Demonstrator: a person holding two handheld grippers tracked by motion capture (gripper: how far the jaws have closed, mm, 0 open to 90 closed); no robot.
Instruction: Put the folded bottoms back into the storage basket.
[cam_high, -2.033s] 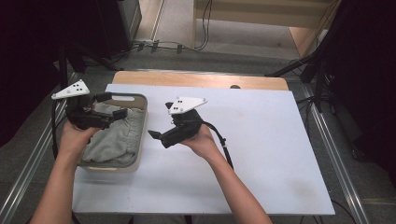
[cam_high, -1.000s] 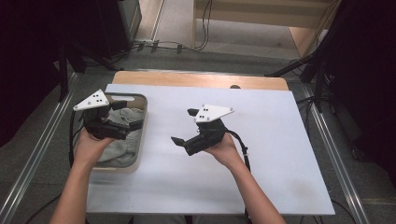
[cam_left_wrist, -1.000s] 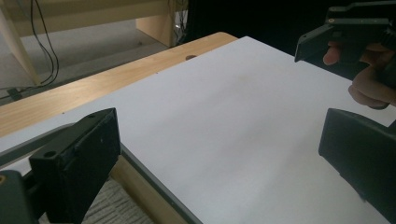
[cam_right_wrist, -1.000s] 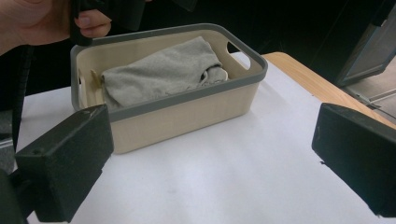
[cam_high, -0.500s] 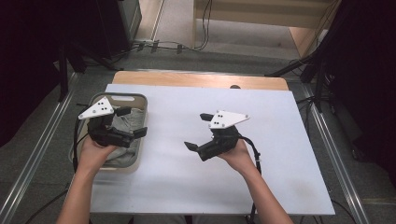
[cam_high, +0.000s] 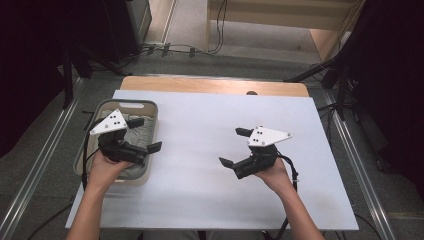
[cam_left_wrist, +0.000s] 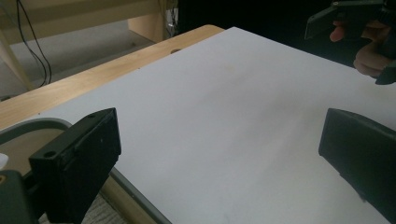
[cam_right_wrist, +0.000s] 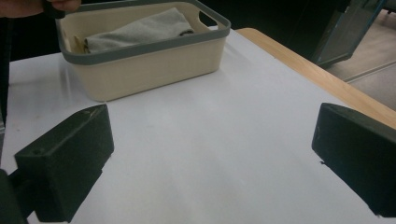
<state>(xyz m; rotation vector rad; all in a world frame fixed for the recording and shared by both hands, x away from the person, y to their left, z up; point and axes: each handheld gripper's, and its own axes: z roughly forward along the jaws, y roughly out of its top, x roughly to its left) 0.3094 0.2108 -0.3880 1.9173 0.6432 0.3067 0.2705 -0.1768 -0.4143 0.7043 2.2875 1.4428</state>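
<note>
A cream basket with a grey rim (cam_high: 150, 107) stands at the left of the white table top (cam_high: 200, 200). A grey cloth (cam_high: 138, 136) lies folded inside it. My left gripper (cam_high: 145, 134) hovers over the basket's right side, open and holding nothing. In the left gripper view its jaws stand wide apart above the basket rim (cam_left_wrist: 28, 126) and bare board. My right gripper (cam_high: 234, 147) is open at mid-table, right of centre, pointing left. The right gripper view looks between the empty jaws at the basket (cam_right_wrist: 154, 60) and the cloth (cam_right_wrist: 140, 28).
The table's far edge is a wooden strip (cam_high: 210, 85) with a small dark hole (cam_high: 251, 93). Metal rails (cam_high: 350, 150) run along both sides of the table. Cables lie on the floor beyond. The other hand and its gripper (cam_left_wrist: 345, 18) appear at the top right of the left gripper view.
The left gripper has drifted from the basket's far left to its near right side. The right gripper has moved right and nearer the person, away from the basket. Both stay open.
</note>
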